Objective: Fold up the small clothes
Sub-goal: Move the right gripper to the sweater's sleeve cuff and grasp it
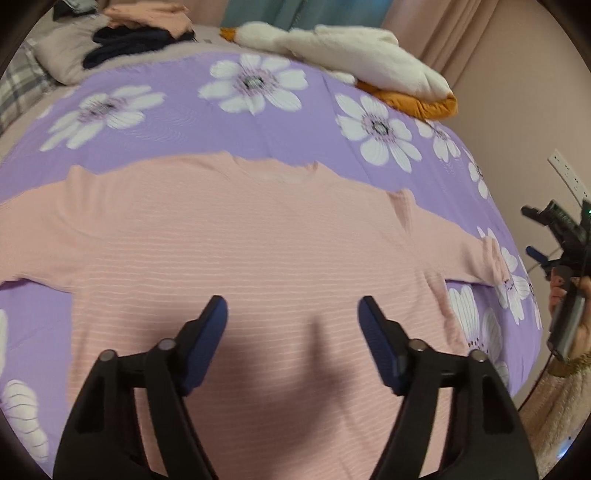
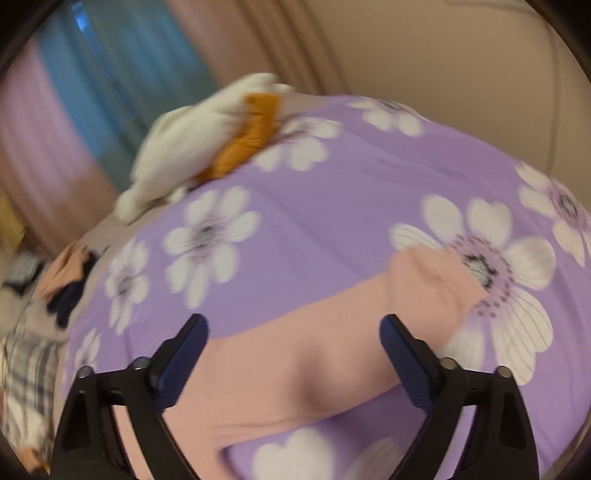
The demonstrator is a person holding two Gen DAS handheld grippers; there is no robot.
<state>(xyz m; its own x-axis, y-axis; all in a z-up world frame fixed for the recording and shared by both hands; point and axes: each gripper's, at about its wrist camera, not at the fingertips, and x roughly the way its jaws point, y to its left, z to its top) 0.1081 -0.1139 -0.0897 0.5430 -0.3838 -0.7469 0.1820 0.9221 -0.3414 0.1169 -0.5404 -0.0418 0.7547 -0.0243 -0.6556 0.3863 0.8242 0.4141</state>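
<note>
Pink ribbed knit top (image 1: 236, 236) lies flat on the purple floral bedsheet (image 1: 280, 122) — soft, limp, light. Both tongs gape, empty — left gripper (image 1: 292, 317), right gripper (image 2: 293, 334). Pinch the sleeve cuff (image 2: 432, 280).

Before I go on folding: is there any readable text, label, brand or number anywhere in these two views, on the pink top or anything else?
None can be read in either view.
pink top: plain ribbed knit, no tag or print showing.
purple bedspread: white flowers only, no lettering.
white plush toy: no label visible.
wall socket: any marking is too small to read.
pile of clothes: blurred, no text made out.
</note>
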